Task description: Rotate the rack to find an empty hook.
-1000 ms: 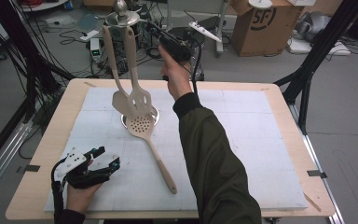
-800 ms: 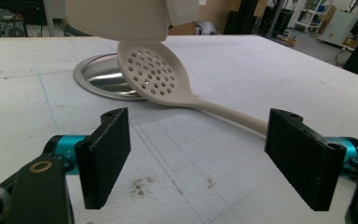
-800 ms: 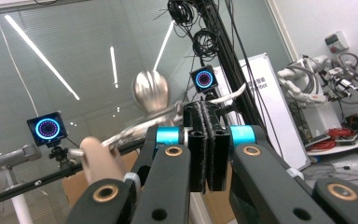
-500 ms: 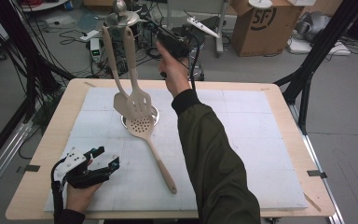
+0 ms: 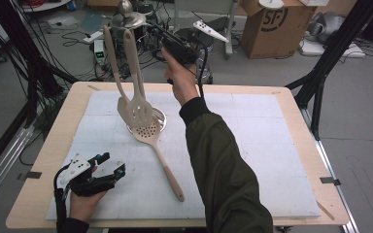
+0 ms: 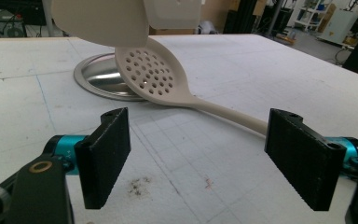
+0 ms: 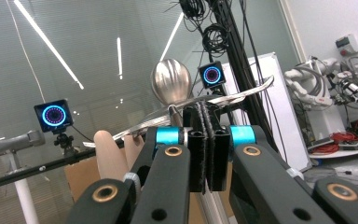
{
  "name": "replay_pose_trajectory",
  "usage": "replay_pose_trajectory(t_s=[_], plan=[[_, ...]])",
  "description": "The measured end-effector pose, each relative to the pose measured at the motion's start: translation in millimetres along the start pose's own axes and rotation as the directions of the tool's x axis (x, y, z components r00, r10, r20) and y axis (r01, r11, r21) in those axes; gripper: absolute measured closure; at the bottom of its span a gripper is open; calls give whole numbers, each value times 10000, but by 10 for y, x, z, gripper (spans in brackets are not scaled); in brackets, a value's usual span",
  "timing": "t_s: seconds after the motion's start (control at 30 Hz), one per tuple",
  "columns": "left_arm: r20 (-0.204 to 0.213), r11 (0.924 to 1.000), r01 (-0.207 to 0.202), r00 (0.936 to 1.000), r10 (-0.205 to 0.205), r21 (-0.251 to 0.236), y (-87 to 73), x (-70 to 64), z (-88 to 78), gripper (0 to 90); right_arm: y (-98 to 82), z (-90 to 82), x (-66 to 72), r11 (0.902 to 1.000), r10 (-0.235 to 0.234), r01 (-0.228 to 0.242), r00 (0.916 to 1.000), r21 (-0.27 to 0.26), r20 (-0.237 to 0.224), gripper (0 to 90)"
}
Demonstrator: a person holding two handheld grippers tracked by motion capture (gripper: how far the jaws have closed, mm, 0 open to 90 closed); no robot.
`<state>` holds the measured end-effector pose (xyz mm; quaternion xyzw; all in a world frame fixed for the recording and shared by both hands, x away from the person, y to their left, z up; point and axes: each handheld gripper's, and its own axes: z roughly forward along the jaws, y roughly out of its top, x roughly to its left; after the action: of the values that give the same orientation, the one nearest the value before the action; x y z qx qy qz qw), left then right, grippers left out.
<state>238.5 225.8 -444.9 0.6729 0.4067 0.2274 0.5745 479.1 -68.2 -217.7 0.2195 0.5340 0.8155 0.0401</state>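
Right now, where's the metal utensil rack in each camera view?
High view: rack at top centre left, its knob above the table's far edge.
Left gripper view: its round base lies upper left, under the holed spoon's head.
Right gripper view: its knob stands at centre, just above the black jaws.
Shared landmark: the pale hanging spatulas.

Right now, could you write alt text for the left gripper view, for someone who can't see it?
Two black pads of an open hand-held gripper frame a beige perforated spoon lying on a white table, its bowl propped on a round metal base.
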Motion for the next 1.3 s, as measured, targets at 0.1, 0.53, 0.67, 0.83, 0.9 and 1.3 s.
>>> replay_pose_trajectory(t_s=[0.1, 0.53, 0.67, 0.83, 0.9, 1.3], plan=[[-17, 10000, -18, 10000, 18, 29, 0, -5, 5, 229, 9, -22, 11, 10000, -62, 62, 10000, -13, 24, 893], [73, 10000, -9, 10000, 9, 62, -1, -23, 19, 229, 32, -45, 90, 9987, -481, 482, 9988, 166, -80, 893], [65, 10000, -14, 10000, 14, 75, -1, -22, 18, 229, 21, -48, 118, 9978, -600, 603, 9981, 266, -131, 892], [46, 9999, -85, 10000, 84, 92, 0, -23, 18, 229, 17, -25, 184, 9968, -712, 721, 9970, 345, -288, 893], [62, 9999, -60, 10000, 59, 99, 1, -25, 16, 229, 10, -13, 200, 9960, -799, 810, 9963, 364, -322, 893], [54, 10000, -66, 10000, 65, 73, 2, -30, 13, 229, 26, -52, 215, 9921, -1194, 1187, 9927, 398, 164, 892]])
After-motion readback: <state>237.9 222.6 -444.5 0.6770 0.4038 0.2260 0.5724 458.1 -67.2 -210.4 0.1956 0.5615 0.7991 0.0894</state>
